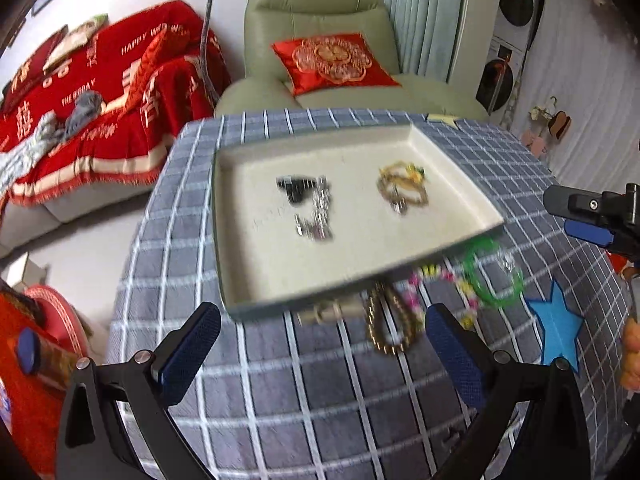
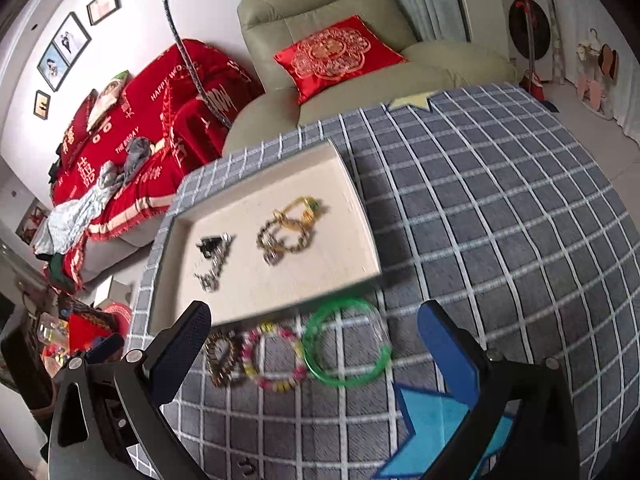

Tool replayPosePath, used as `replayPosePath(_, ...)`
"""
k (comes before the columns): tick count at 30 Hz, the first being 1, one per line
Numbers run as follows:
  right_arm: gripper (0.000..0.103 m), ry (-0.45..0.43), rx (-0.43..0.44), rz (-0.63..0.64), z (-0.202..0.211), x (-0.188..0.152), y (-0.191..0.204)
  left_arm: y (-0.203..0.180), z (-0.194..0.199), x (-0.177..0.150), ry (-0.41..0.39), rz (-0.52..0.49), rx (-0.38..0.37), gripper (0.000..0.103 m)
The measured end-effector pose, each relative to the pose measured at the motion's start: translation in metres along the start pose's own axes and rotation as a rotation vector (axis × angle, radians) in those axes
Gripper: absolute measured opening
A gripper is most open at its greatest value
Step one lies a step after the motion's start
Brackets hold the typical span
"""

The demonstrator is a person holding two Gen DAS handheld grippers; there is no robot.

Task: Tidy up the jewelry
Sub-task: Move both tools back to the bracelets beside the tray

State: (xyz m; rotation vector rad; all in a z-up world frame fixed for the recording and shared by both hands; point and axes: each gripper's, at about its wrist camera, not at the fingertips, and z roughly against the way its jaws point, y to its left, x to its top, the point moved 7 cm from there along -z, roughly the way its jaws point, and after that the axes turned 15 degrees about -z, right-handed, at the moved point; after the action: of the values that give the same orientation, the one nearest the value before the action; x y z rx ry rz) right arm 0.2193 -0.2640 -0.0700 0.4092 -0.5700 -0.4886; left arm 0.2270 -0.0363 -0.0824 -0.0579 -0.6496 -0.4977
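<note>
A cream tray (image 1: 240, 280) (image 2: 360, 240) lies on the checked tablecloth. In it are a silver and black piece (image 1: 310, 206) (image 2: 212, 258) and gold chains (image 1: 402, 186) (image 2: 286, 226). In front of the tray lie a brown bead bracelet (image 1: 390, 322) (image 2: 222, 354), a pink and yellow bead bracelet (image 1: 440, 284) (image 2: 274, 358) and a green bangle (image 1: 494, 274) (image 2: 346, 342). My left gripper (image 1: 324, 354) is open above the cloth near the brown bracelet, holding nothing. My right gripper (image 2: 316, 354) is open, with the bracelets lying below its spread fingers, untouched.
A blue paper star (image 1: 558, 326) (image 2: 432, 420) lies on the cloth at the right, a yellow star (image 2: 412, 101) at the far edge. Behind the table stand a green armchair (image 1: 316, 40) with a red cushion and a sofa under a red blanket (image 1: 100, 120).
</note>
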Motion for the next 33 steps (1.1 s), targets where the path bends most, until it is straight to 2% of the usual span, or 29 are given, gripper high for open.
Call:
replayPosePath(5, 0.103, 0.034, -0.020, -0.020, -0.003, -0.015, -0.018, -0.013, -0.007, -0.021, 0.043, 0.015, -0.050, 0.103)
replayPosePath(17, 0.103, 0.101, -0.109, 0.010, -0.018, -0.041, -0.049, -0.004, -0.039, -0.050, 0.143, 0.179, -0.034, 0.103)
replayPosePath(21, 0.103, 0.116, -0.123, 0.004, -0.025, -0.044, -0.056, -0.002, -0.045, -0.050, 0.147, 0.189, -0.004, 0.103)
replayPosePath(33, 0.103, 0.095, -0.198, 0.035, -0.040, -0.038, -0.062, 0.000, -0.056, -0.038, 0.137, 0.243, 0.016, 0.103)
